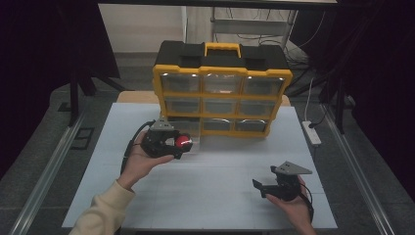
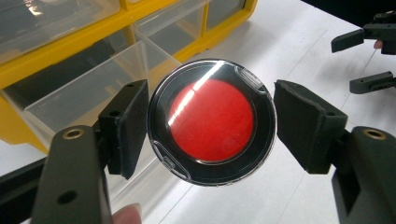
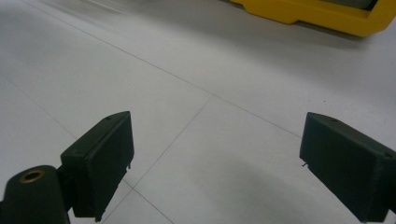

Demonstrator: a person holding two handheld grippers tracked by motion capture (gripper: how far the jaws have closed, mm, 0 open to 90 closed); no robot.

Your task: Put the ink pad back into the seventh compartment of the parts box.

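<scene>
Left claw (image 2: 211,123) clamped across the width of a round compact (image 2: 211,122), a flat black disc with a red centre under a glossy clear lid; the left pad (image 2: 133,126) presses on the rim, the right pad (image 2: 303,122) stands at the opposite edge, where contact is hard to confirm. Judged from its look, the disc is light and rigid, its polished lid slippery and prone to scratching or cracking under a hard squeeze; the black rim, taken edge to edge as here, appears the safest hold, since the smooth faces offer little purchase. The compact hangs above the counter (image 1: 205,196), just in front of a clear drawer (image 2: 100,88) pulled out of the bottom row of the yellow organiser (image 1: 222,98). The drawer's thin transparent walls are the nearest edges; its mouth looks wider than the disc laid flat, though the front lip must probably be cleared from above. The neighbouring drawers (image 2: 173,28) are pushed in and stand just beside the open one. Right claw (image 1: 266,188), jaws wide apart and empty, rests low over the bare white counter near its front right, well apart from the organiser, whose yellow base (image 3: 322,16) lies far ahead in the right gripper view. Open counter separates the two hands, leaving ample room for either to move.
</scene>
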